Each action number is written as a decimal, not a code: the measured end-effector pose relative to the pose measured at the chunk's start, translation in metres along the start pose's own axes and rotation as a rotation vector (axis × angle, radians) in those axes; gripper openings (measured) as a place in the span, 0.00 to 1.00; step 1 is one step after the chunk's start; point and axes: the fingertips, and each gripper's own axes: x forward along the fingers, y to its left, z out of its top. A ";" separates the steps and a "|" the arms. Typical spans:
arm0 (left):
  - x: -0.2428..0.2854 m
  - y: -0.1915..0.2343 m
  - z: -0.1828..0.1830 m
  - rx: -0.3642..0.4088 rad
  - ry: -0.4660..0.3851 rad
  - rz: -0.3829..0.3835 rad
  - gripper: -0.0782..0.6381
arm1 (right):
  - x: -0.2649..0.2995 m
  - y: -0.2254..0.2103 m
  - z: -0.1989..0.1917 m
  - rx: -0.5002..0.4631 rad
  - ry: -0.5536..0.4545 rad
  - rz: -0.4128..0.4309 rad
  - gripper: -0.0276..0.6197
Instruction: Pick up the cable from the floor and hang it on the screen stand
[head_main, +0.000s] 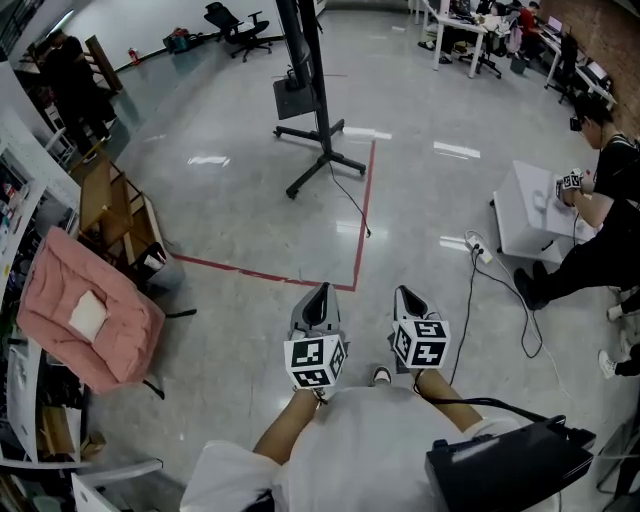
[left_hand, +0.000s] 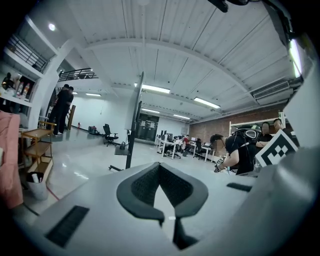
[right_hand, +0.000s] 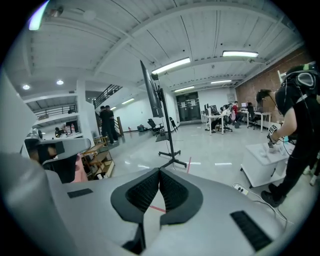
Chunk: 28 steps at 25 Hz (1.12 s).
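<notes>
Grey polished floor (head_main: 230, 200) spreads ahead, marked off by a thin red tape line (head_main: 362, 215). A tall black screen stand on a wheeled base (head_main: 322, 140) rises on the far side of the tape. The thin black cable (head_main: 350, 198) trails from the foot of the stand across the floor and reaches the red line. It lies loose and well apart from both grippers.

The left gripper (head_main: 320, 296) and the right gripper (head_main: 405, 296) are held side by side low in the head view, pointing toward the stand. In each gripper's own view the dark ribbed jaws are pressed together at the tips with nothing between them.

A pink padded chair (head_main: 85, 315) stands off to the left, near a wooden shelf unit (head_main: 110, 205). To the right, a person in black clothes (head_main: 600, 240) crouches at a white box-shaped table (head_main: 525, 215), and a white power strip (head_main: 478, 246) lies on the floor near it.
</notes>
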 end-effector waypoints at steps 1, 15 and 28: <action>0.002 0.001 -0.001 0.001 0.003 -0.001 0.11 | 0.002 -0.003 0.000 0.007 0.003 -0.007 0.07; 0.061 0.012 -0.003 -0.022 0.022 0.019 0.11 | 0.054 -0.038 0.015 0.029 0.036 -0.012 0.07; 0.180 0.016 0.019 -0.003 0.021 0.035 0.11 | 0.148 -0.096 0.065 0.023 0.061 0.024 0.07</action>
